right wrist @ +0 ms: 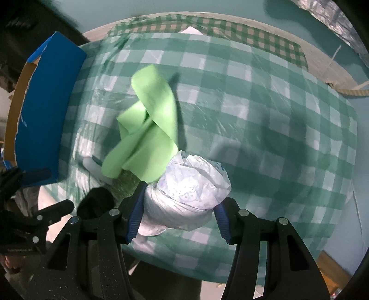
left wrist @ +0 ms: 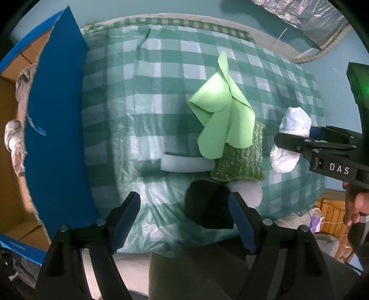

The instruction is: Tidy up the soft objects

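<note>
Here the right hand-held gripper pinches the crumpled white bag at mid-bulge; light, squashy and slick, it wants a central hold. The left hand-held gripper gapes empty.

The table is covered with a green and white checked cloth under a clear plastic sheet. Behind it, the wall is pale blue-green. At the far right, a crinkled silver sheet hangs. At the near right, a wooden piece of furniture stands low beside the table.
</note>
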`<state>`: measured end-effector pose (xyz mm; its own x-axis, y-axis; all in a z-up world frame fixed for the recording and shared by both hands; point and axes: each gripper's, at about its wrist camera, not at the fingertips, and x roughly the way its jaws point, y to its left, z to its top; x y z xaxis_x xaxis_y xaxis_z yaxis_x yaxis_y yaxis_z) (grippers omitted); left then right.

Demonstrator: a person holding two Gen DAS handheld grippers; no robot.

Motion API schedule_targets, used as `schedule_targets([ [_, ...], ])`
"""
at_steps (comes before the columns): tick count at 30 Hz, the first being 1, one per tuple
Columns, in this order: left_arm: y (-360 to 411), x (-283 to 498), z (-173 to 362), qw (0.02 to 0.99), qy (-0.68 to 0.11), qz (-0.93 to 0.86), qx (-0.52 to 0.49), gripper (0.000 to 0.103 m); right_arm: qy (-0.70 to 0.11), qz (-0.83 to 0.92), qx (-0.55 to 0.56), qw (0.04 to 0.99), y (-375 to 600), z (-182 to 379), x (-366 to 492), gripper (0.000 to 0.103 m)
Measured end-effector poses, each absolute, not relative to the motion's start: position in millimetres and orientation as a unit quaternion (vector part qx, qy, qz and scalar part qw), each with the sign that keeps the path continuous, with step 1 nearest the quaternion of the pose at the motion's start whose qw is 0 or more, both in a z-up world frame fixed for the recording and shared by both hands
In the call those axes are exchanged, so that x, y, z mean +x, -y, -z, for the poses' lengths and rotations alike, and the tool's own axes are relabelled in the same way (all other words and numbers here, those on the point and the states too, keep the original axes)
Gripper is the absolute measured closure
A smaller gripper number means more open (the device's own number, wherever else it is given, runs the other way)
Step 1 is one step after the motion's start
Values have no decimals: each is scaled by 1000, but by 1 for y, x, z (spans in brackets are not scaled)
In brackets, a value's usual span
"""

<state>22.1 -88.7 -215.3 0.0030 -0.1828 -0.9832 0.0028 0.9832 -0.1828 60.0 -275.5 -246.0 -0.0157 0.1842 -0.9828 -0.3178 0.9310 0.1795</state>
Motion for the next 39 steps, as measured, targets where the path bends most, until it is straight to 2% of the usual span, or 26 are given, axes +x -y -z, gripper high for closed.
schedule_targets([
  [21,118,18,268,665,-739,66,-88,22,-698,-171,-34,694,308,251,42,48],
  [24,119,18,273,665,-739,67,-91,41,-698,-173,-37,693,306,252,40,48],
  [28,127,16,277,664,-741,69,-72,53,-696,-177,-39,694,304,251,40,48],
  [39,124,15,247,689,-721,59,-56,55,-684,-193,-49,702,292,237,44,48],
])
